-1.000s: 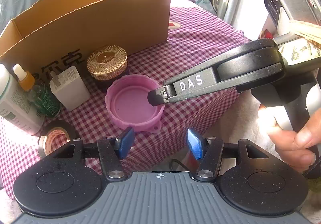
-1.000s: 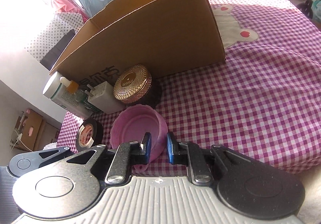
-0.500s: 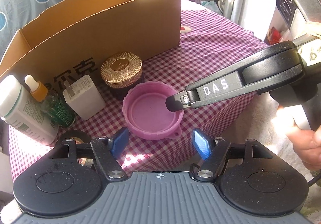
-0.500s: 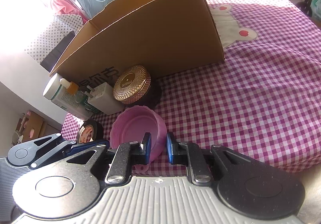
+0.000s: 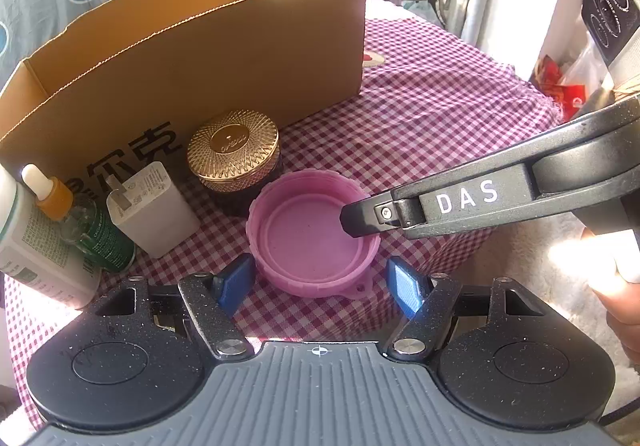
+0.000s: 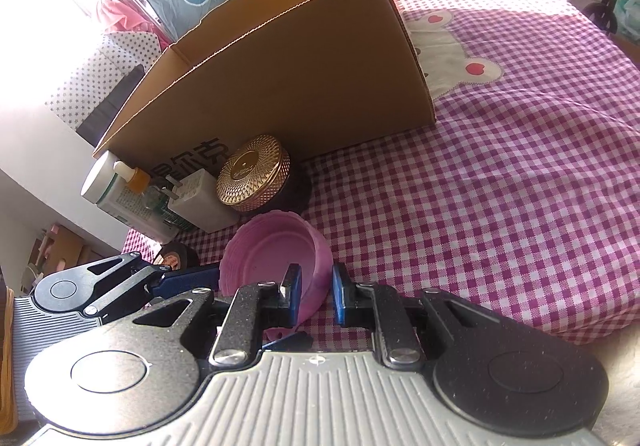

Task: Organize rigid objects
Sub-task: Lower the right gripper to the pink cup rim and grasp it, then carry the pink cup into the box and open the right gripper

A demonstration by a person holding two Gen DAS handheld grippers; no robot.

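I am taking the cardboard box (image 5: 224, 58) as the reference landmark; it is standing open-topped on the purple checked tablecloth (image 6: 500, 186).

1. Task item. The pink lid (image 5: 314, 232) is lying hollow side up on the cloth, in front of the box's printed wall and near the table's front edge. It is sitting just in front of the gold-lidded jar (image 5: 234, 150), which stands close against the box wall.

2. Right gripper (image 6: 316, 292). I am holding it clenched on the pink lid's rim: one blue pad is sitting inside the hollow, the other outside the wall (the rim is pinched between them). In the left wrist view its black finger marked DAS is reaching in from the right, tip down inside the lid.

3. Left gripper (image 5: 320, 286). Its jaws are opening. The blue pads are standing either side of the lid's near edge, clear of it, so this gripper is released and grasping nothing.

4. Other items along the box wall, left of the jar: a white charger (image 5: 154, 208), a dropper bottle (image 5: 80, 218) with an orange collar, and a white bottle (image 5: 28, 242). A roll of black tape (image 6: 178, 256) is lying in front of these, farther from the box.

5. A hand (image 5: 616, 286) is gripping the right gripper's handle at the frame edge.
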